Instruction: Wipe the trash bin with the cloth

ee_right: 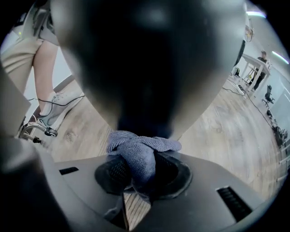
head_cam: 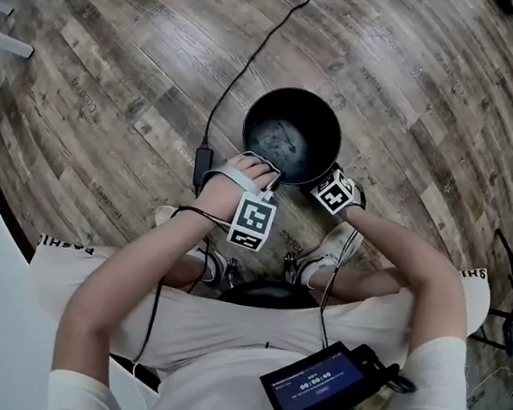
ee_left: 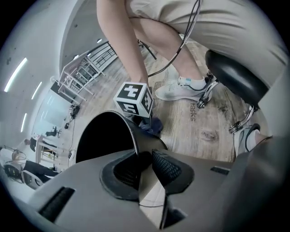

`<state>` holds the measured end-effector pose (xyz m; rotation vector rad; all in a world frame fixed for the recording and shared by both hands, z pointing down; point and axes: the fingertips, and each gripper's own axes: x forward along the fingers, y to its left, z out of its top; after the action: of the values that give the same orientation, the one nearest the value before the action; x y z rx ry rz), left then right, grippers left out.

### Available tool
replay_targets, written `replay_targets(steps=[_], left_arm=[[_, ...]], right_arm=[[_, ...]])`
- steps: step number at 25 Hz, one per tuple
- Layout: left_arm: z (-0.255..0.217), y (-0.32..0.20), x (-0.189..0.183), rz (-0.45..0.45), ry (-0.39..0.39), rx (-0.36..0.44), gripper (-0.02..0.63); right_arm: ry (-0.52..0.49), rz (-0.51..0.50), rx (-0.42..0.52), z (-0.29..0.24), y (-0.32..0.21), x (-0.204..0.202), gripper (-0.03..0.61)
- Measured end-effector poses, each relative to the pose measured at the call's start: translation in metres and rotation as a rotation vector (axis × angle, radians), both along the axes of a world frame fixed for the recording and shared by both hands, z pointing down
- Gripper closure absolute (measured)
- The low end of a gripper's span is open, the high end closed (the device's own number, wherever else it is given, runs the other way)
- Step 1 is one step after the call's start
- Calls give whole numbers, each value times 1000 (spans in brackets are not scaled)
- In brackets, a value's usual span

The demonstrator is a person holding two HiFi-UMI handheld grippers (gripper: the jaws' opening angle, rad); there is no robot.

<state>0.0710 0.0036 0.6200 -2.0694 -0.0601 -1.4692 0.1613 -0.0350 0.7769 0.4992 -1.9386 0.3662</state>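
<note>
My left gripper (ee_left: 146, 163) pinches the rim of the trash bin (ee_left: 136, 131), which stands on the floor (head_cam: 116, 56) by my feet. My right gripper (ee_right: 138, 170) pinches the cloth (ee_right: 136, 152) right at the bin's outside wall. I think most of the wiping is left.

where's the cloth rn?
Right gripper view: the blue-grey cloth is clamped in the fingers of the right gripper, bunched up against the trash bin's dark outer wall. In the head view that gripper sits at the bin's near-right side.

The right claw (ee_right: 136, 176) grips a grey-blue cloth (ee_right: 140, 152) against the dark bin (ee_right: 149, 68).
</note>
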Motion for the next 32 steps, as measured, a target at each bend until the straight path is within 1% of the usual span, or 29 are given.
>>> replay_targets(steps=[5,8,10,13,17,21,23,25,27,29,32], left_arm=[[1,1,3,-14,3,11,515],[2,0,5,-7,2,25,515],[2,-1,4,-2,-11,46,511],[2,0,3,5,-14,49,511],[-6,1,1,11,2,40,511],[-16,-3,-3,-10,2,50,497],[-16,-3,-8,-15,-7,54,486],[-15,-6,-15,-25,-14,60,474],[-14,-10,-21,-39,-15,72,469],[-13,-14,-25,-54,-16,74,468],[-10,-16,-27,-59,-22,69,468]], right_arm=[[33,39,-48,41,2,1,482],[33,105,-78,48,2,3,482],[7,160,-111,43,3,1,482],[-39,216,-137,20,6,-1,482],[-78,242,-166,-15,16,-6,482],[-128,282,-180,-52,20,-12,482],[-167,342,-209,-75,22,-15,482],[-217,426,-244,-101,24,-16,482],[-262,472,-264,-123,30,-18,482],[-288,447,-251,-143,36,-21,482],[-293,347,-178,-172,38,-29,482]])
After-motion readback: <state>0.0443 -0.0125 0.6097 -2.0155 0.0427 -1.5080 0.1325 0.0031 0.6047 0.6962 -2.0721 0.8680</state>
